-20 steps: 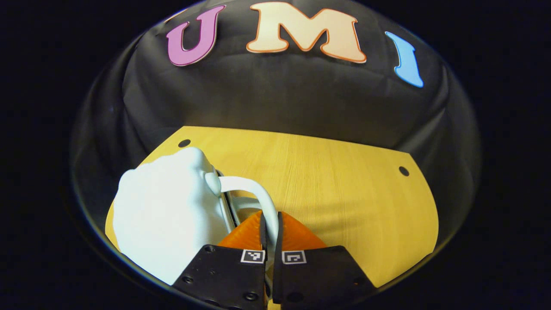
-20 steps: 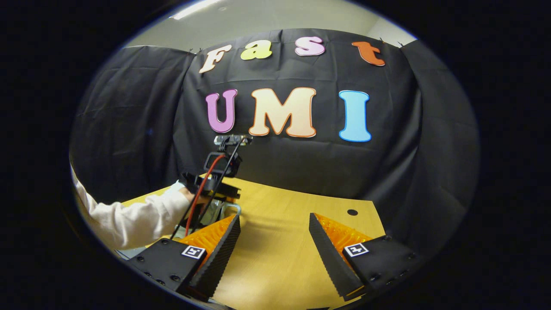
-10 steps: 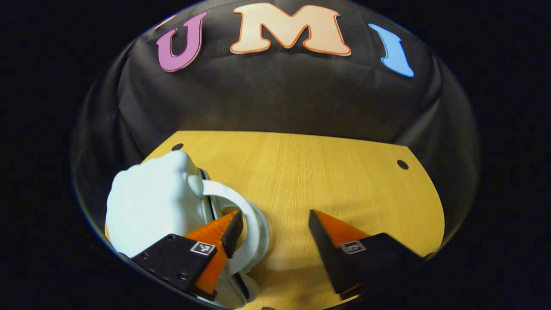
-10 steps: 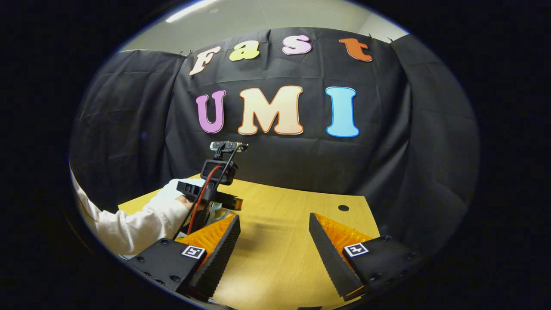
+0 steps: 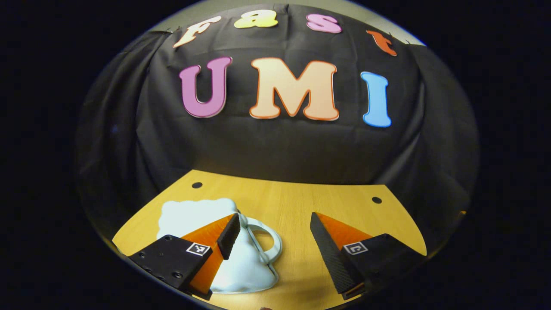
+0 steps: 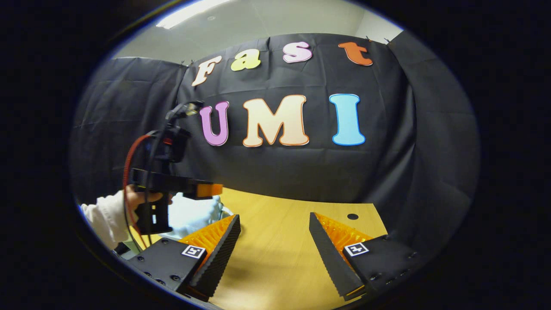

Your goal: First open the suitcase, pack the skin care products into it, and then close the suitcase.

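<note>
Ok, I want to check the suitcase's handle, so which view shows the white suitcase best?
The left gripper view: the white suitcase lies on the table with its looped handle plain beside the open left tool. In the right gripper view, only a pale patch shows behind the raised left tool.

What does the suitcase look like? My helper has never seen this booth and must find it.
Look on the yellow wooden table before the black cloth wall. Near its left edge lies the suitcase, small and pale, beside the open left gripper. Its looped white handle marks it out.
</note>
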`<state>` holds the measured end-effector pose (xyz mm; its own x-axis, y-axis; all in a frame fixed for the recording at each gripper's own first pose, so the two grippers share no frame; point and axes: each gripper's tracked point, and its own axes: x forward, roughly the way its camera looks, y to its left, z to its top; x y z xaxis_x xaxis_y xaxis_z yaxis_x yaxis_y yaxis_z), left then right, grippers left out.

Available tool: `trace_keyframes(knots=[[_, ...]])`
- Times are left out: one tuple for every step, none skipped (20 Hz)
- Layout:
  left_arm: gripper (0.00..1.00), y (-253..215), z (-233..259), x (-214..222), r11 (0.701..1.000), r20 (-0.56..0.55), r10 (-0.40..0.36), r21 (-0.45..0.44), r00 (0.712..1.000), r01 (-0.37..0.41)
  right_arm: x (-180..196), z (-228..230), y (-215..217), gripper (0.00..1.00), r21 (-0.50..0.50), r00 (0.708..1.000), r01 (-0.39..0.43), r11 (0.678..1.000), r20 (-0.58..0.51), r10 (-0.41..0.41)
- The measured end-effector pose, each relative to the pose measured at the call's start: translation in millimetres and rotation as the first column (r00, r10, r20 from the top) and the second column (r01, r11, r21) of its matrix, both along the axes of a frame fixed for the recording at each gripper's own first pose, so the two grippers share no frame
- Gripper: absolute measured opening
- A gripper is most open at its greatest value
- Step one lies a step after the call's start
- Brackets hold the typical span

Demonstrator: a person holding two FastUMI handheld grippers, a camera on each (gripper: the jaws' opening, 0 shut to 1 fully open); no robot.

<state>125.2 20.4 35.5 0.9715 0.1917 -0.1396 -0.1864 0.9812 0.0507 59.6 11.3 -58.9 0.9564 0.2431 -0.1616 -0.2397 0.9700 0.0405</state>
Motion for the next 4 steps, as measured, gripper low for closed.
trace_keyframes(knots=[[0.95,1,13,-19,1.000,0.031,0.000,-0.005,1.000,0.000,1,3,3,1.00,0.020,1.000,0.004,1.000,0.008,-0.004],[0.95,0,23,-31,1.000,0.059,-0.009,-0.017,0.998,0.010,0,9,6,1.00,0.039,1.000,0.006,0.999,0.019,-0.007],[0.95,-4,32,-42,1.000,0.083,-0.016,-0.020,0.996,0.017,0,14,9,1.00,0.052,0.999,0.011,0.999,0.033,-0.013],[0.95,-6,37,-55,1.000,0.101,-0.015,-0.020,0.995,0.018,0,18,10,1.00,0.058,0.999,0.020,0.998,0.044,-0.022]])
